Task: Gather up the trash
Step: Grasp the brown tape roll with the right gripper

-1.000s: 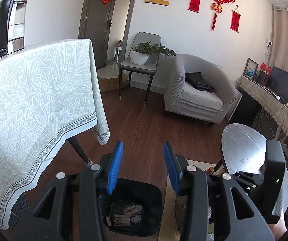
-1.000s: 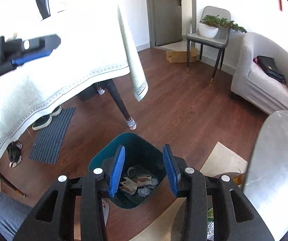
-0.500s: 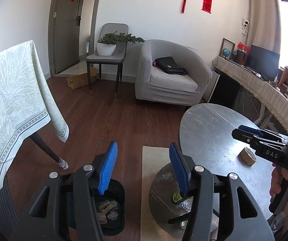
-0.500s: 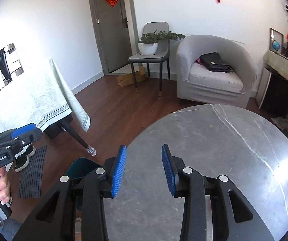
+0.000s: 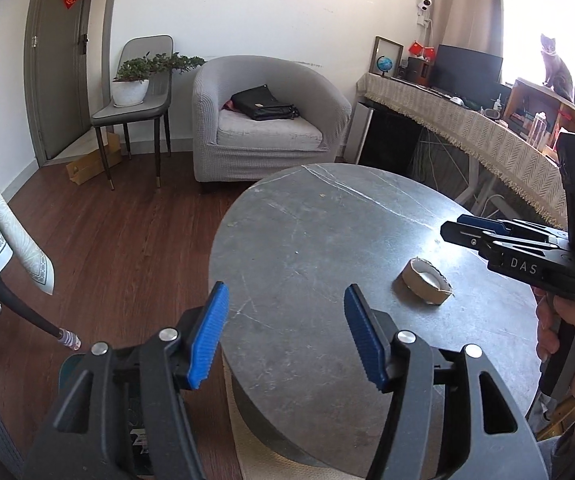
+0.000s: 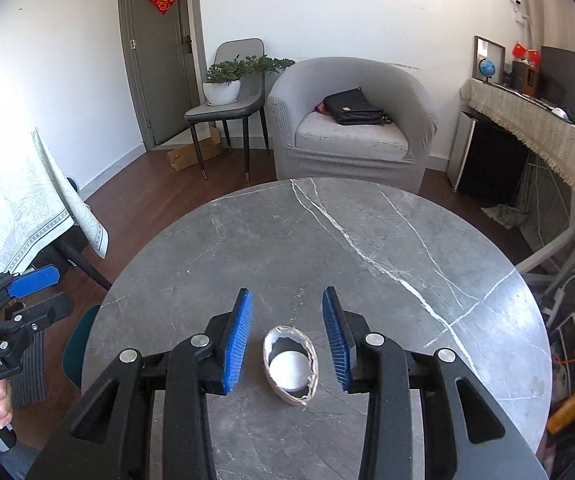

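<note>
Bin (image 5: 72, 364) of teal plastic peeks out on the floor left of the round tabletop (image 6: 367, 248), its contents hidden. A flattened cardboard tape core (image 6: 290, 364) lies on the stone between the blue pads of the right claw (image 6: 287, 338), untouched, jaws apart. The left claw (image 5: 283, 334) hangs over the table's left edge, opening, empty. Armchair (image 6: 351, 128) beyond.

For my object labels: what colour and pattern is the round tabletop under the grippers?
Dark grey stone look with thin white veins on the round tabletop; clearest in the right wrist view.
</note>
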`<state>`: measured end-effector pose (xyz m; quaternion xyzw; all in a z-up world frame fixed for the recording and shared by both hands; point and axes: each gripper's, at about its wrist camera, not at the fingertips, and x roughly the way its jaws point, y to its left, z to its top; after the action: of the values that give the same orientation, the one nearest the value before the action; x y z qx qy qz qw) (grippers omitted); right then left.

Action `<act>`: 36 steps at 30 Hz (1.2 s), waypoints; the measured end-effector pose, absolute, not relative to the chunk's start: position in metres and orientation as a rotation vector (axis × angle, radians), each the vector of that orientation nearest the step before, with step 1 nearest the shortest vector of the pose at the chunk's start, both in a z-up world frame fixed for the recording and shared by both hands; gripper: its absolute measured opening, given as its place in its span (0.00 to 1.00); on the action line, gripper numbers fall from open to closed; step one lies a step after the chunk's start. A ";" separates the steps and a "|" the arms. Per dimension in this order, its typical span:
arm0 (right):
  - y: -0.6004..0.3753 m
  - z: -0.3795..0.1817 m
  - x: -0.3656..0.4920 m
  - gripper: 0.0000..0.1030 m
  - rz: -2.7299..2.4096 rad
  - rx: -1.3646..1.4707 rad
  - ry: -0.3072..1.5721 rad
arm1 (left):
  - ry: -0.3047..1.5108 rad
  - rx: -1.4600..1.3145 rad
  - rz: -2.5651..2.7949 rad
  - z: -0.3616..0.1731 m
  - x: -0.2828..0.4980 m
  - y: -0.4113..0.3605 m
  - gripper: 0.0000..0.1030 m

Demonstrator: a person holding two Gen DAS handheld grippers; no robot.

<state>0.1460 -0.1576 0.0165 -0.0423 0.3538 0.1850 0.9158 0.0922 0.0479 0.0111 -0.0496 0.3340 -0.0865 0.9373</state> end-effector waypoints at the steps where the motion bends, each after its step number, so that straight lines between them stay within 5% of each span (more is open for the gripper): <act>1: -0.161 0.014 0.147 0.36 0.377 -0.085 0.734 | 0.688 -0.098 -0.186 0.008 0.095 0.041 0.63; 8: -0.176 -0.006 0.154 0.32 0.376 -0.059 0.794 | 0.754 -0.065 -0.235 -0.015 0.110 0.006 0.65; 21: -0.169 -0.028 0.162 0.05 0.386 -0.053 0.870 | 0.804 -0.080 -0.304 -0.033 0.125 -0.019 0.65; 36: -0.193 -0.012 0.157 0.04 0.439 0.058 0.838 | 0.814 -0.063 -0.354 -0.036 0.136 -0.050 0.69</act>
<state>0.1573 -0.1935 -0.0121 0.0277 0.4033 0.2113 0.8899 0.1360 -0.0497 -0.0364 -0.0303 0.3938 -0.1712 0.9026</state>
